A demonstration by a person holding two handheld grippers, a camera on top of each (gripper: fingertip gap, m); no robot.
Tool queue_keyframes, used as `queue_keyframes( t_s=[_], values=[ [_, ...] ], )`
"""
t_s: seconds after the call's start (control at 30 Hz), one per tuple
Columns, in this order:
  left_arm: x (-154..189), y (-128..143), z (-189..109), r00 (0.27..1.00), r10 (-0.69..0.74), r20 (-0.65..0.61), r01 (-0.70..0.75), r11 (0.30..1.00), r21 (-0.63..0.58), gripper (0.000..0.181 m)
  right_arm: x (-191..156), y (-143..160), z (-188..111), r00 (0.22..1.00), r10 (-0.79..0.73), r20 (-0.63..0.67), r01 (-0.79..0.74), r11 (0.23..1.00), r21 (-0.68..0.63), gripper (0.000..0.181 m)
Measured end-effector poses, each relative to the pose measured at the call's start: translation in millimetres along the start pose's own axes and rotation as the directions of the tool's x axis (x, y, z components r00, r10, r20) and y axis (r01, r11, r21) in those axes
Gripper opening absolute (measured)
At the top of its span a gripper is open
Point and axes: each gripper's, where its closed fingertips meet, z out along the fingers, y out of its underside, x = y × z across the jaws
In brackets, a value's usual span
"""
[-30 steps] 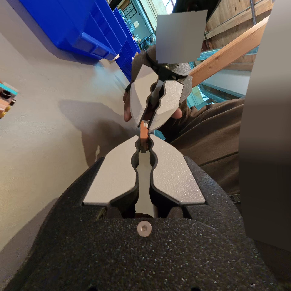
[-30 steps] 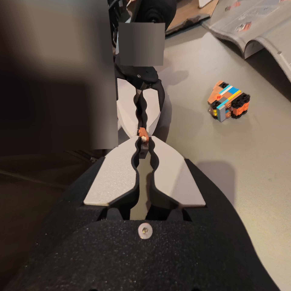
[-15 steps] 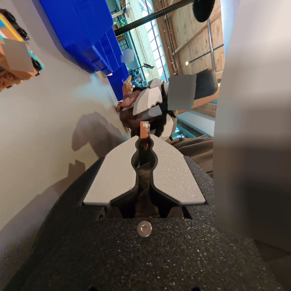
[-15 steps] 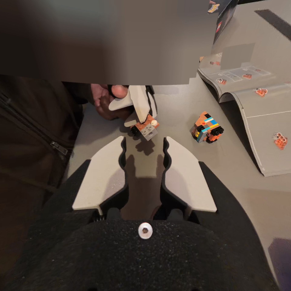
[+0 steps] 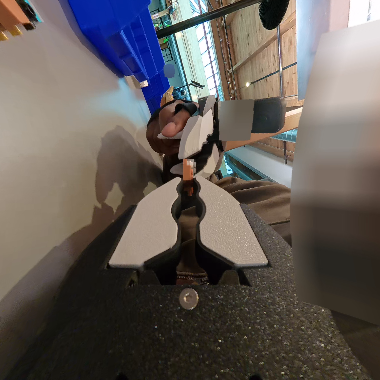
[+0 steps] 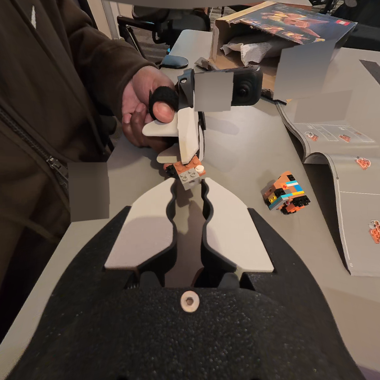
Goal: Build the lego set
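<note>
Orange-and-grey sub-assembly (image 6: 188, 173) pinched in left gripper (image 5: 188, 181) above table (image 6: 236, 144). Right gripper (image 6: 188, 181) parted, empty, just beside it. Light, rigid; studs probably pop under twisting. Take the grey block's flat sides.

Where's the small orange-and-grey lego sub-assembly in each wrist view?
Left wrist view: orange-and-grey lego sub-assembly at centre, edge-on, clamped at the left gripper tips.
Right wrist view: above centre, studs showing, hanging from the left gripper, just beyond the open right gripper.
Shared landmark: grey table.
</note>
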Motion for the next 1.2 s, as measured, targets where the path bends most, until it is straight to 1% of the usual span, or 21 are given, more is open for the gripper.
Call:
queue_keyframes(
  t_s=[0.03, 0.17, 0.27, 0.4, 0.53, 0.67, 0.73, 0.8, 0.9, 1.0, 1.1, 1.2],
  values=[
    [0.3, 0.3, -0.2, 1.0, 0.0, 0.001, 0.0, 1.0, 0.001, 0.008, -0.2, -0.1, 0.1, 1.0, 0.0, -0.005, 0.0, 1.0, 0.005, 0.018],
    [-0.8, -1.0, -0.5, 1.0, 0.018, 0.021, -0.018, 1.0, 0.008, 0.009, -1.5, 2.0, 0.9, 0.999, 0.041, -0.016, -0.041, 0.999, 0.018, 0.018],
    [-8.1, -7.4, -4.6, 0.994, 0.059, 0.089, -0.061, 0.998, 0.026, 0.012, -1.9, 7.2, 1.7, 0.994, 0.107, -0.03, -0.107, 0.994, 0.013, 0.018],
    [-15.1, -21.7, -16.1, 0.969, 0.152, 0.195, -0.165, 0.985, 0.057, 0.016, 0.5, 21.1, 3.3, 0.979, 0.19, -0.079, -0.193, 0.981, -0.032, 0.018],
    [-7.6, -38.3, -26.9, 0.93, 0.288, 0.23, -0.315, 0.945, 0.091, 0.015, 6.7, 42.2, 7.4, 0.959, 0.238, -0.156, -0.258, 0.959, -0.117, 0.018],
    [-0.8, -50.6, -35.7, 0.829, 0.48, 0.286, -0.518, 0.853, 0.068, 0.014, 8.2, 66.7, 12.1, 0.956, 0.201, -0.212, -0.252, 0.936, -0.248, 0.018],
    [1.7, -54.9, -39.1, 0.781, 0.544, 0.307, -0.583, 0.812, 0.045, 0.014, 7.1, 72.9, 13.6, 0.957, 0.196, -0.214, -0.252, 0.927, -0.277, 0.018],
    [8.6, -57.0, -39.9, 0.755, 0.59, 0.288, -0.624, 0.781, 0.036, 0.011, 5.2, 75.5, 13.8, 0.96, 0.199, -0.199, -0.251, 0.925, -0.285, 0.023],
    [11.9, -62.2, -42.0, 0.703, 0.649, 0.29, -0.68, 0.734, 0.004, 0.011, 3.8, 72.5, 9.3, 0.96, 0.224, -0.169, -0.262, 0.93, -0.257, 0.032],
    [8.7, -76.7, -47.8, 0.622, 0.707, 0.337, -0.739, 0.672, -0.045, 0.013, 8.5, 70.7, -0.1, 0.96, 0.235, -0.155, -0.266, 0.937, -0.226, 0.039],
    [3.0, -103.2, -54.4, 0.52, 0.753, 0.403, -0.79, 0.604, -0.107, 0.015, 30.3, 63.9, -10.3, 0.955, 0.21, -0.207, -0.246, 0.955, -0.166, 0.042],
    [-1.9, -137.8, -52.1, 0.454, 0.774, 0.442, -0.803, 0.57, -0.173, 0.016, 66.9, 52.0, -17.0, 0.931, 0.185, -0.314, -0.22, 0.972, -0.079, 0.044]
  ],
)
